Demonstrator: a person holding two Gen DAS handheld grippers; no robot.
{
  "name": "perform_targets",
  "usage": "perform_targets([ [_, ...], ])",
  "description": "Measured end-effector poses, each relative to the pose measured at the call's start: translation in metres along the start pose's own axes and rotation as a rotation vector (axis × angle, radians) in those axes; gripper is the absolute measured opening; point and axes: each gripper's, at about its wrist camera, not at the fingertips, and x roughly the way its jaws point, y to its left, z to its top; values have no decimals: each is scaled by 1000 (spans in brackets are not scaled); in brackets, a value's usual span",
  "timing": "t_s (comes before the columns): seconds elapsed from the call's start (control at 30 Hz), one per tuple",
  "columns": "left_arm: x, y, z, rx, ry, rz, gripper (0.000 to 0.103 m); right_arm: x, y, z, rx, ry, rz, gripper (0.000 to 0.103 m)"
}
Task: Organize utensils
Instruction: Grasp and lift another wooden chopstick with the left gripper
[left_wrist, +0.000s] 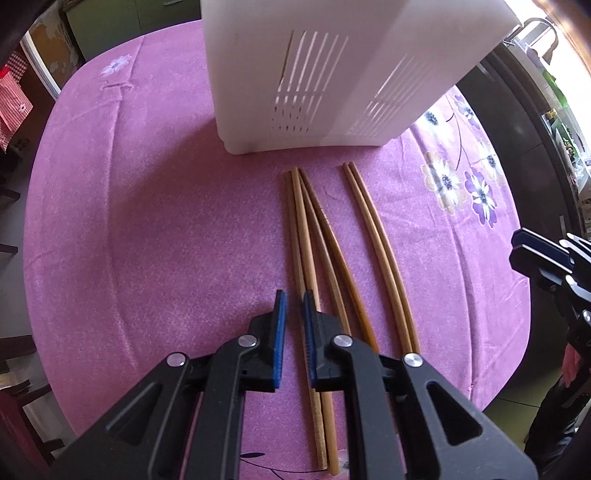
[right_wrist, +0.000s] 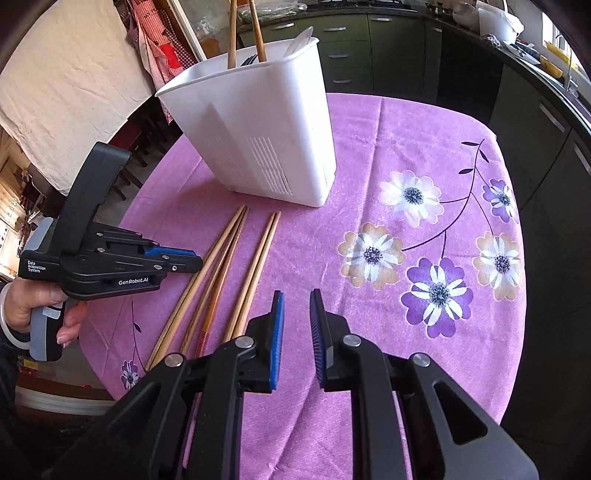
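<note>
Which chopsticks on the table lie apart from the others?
The pair of chopsticks nearest the flower print. A bare strip of cloth separates it from the other chopsticks, which touch and cross.

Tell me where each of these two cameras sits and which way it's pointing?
Left wrist view: sits on the left gripper, looking forward over its open jaws at the chopsticks and white holder; the right gripper shows at the edge.
Right wrist view: sits on the right gripper, facing the holder from the right; the left gripper and left hand show.
Both share chopsticks, holder and purple tablecloth.
</note>
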Motion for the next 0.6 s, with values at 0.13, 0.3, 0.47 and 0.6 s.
perform_targets([
  [0.13,5,-7,4,15,15,22,9,0,0,1,-1,2,3,15],
  [0.3,8,-5,11,3,39,47,8,1,0,1,-5,7,2,15],
  [0.47,10,-12,22,13,51,73,8,5,2,2,-9,19,7,15],
  [0.6,11,-12,27,0,65,60,7,4,5,0,-20,22,10,15],
])
